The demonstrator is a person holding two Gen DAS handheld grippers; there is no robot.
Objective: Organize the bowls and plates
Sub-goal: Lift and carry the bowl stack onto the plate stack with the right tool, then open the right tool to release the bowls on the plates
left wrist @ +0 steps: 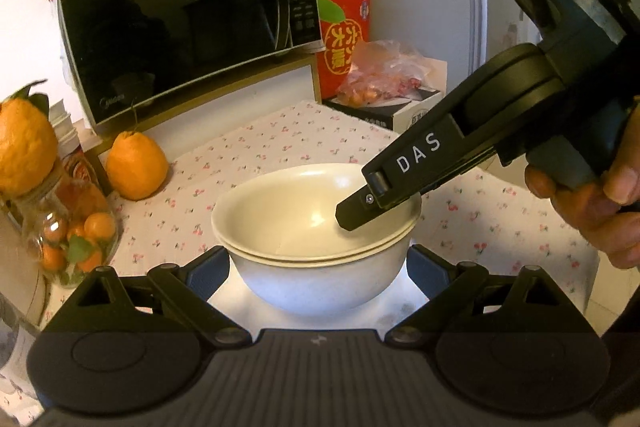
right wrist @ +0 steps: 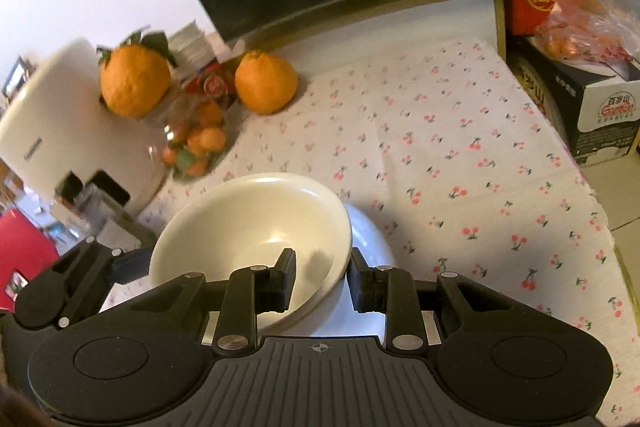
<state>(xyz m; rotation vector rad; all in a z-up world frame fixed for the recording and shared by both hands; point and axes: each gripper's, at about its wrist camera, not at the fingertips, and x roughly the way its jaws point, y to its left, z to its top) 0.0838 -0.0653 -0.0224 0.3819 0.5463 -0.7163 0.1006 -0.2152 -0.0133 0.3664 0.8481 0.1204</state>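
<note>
I am holding my left gripper (left wrist: 320, 263) around the lower of two stacked cream bowls (left wrist: 316, 227) at the frame's centre, while my right gripper (left wrist: 374, 205), reaching in from the upper right, is pinching the top bowl's rim above the cherry-print tablecloth (left wrist: 256, 147).

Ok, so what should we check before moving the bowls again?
1. Top bowl nested in bottom bowl: ok, though it sits slightly crooked.
2. Left gripper jaws on both sides of the bottom bowl: ok.
3. Right gripper jaws over the top bowl's rim, one inside, one outside: ok.
4. Orange and glass jar apart from the bowls: ok.
5. Bowls resting on the tablecloth or lifted: cannot tell.
</note>
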